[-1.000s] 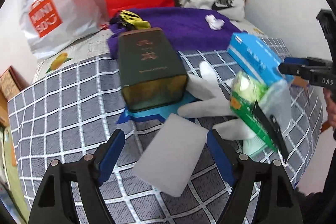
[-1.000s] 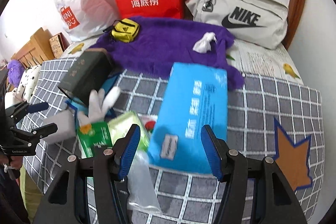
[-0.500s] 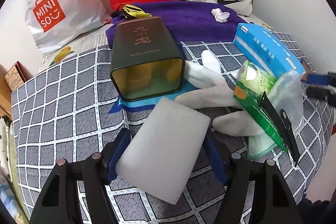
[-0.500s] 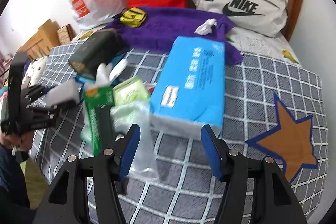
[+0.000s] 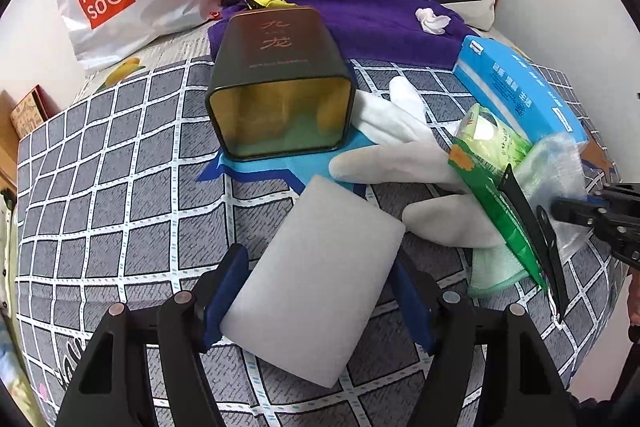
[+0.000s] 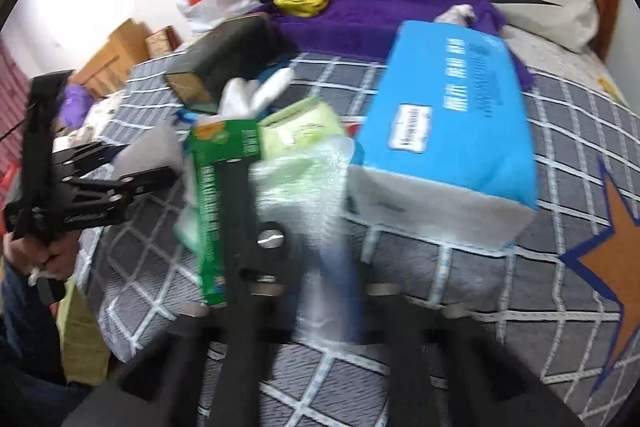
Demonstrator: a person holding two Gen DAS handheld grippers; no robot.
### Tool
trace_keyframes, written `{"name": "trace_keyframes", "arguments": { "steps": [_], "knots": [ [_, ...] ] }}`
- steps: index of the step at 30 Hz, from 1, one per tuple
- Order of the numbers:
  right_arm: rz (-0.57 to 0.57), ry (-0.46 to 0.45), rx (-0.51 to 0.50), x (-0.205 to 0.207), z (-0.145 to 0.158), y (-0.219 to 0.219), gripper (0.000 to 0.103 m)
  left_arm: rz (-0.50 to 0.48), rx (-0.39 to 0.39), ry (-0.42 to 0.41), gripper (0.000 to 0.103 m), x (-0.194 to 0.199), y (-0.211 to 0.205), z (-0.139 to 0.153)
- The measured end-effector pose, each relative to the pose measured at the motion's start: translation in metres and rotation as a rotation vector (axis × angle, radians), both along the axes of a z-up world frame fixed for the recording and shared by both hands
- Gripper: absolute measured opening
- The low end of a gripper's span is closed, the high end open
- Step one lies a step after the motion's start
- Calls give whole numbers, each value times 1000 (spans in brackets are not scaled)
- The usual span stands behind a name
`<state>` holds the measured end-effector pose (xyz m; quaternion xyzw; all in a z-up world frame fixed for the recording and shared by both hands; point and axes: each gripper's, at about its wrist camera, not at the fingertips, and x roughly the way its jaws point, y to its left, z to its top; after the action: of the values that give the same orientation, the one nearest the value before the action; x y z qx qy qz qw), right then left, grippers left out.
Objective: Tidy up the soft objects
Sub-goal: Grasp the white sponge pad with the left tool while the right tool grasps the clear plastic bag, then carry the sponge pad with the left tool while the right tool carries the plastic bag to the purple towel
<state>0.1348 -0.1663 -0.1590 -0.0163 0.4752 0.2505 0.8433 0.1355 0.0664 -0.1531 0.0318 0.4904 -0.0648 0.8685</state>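
At the bottom of the left wrist view, the left tool [image 5: 320,291] stands wide, its blue pads on either side of a white sponge block [image 5: 316,283] that lies on the checked bedspread [image 5: 120,195]; whether the pads press it is unclear. Just beyond lie white gloves [image 5: 400,151], and past them a dark tin [image 5: 280,87] on its side, its open mouth showing a seemingly bare gold interior. To the right sit a green packet [image 5: 492,163] in clear plastic wrap and a blue tissue pack [image 5: 520,91]. The right wrist view is blurred: the right tool [image 6: 320,267] has its jaws shut, apparently on the clear plastic wrap [image 6: 316,187]. Only that view shows the hand [image 6: 48,251] carrying the left tool.
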Motion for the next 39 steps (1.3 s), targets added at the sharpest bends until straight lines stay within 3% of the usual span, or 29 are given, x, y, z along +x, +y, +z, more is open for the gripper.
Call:
{"name": "trace_keyframes", "arguments": {
  "steps": [4, 17, 21, 25, 28, 30, 31, 33, 35, 39],
  "knots": [
    [1, -67, -18, -14, 17, -7, 3, 8, 2, -9, 69, 0, -2, 2],
    [-43, -157, 17, -28, 58, -32, 2, 33, -34, -57, 66, -8, 3, 18],
    [-35, -119, -38, -25, 43, -26, 4, 21, -56, -58, 66, -11, 3, 21],
    [-38, -65, -31, -20, 23, -26, 8, 31, -49, -39, 66, -12, 4, 15],
    [-74, -51, -66, -15, 13, -29, 20, 36, -48, -29, 66, -13, 5, 13],
    [-104, -46, -74, -11, 9, -32, 34, 32, -44, -27, 66, -14, 4, 12],
    [-113, -35, -62, -9, 8, -34, 37, 31, -41, -25, 66, -14, 4, 11],
    [-125, -14, -25, -6, 7, -35, 55, 26, -40, -21, 66, -13, 3, 10],
    [-138, -11, -6, -4, 6, -35, 64, 26, -41, -16, 66, -12, 2, 9],
    [-154, 11, 29, 3, 5, -27, 66, 21, -40, -4, 66, -8, 2, 5]
  ]
}}
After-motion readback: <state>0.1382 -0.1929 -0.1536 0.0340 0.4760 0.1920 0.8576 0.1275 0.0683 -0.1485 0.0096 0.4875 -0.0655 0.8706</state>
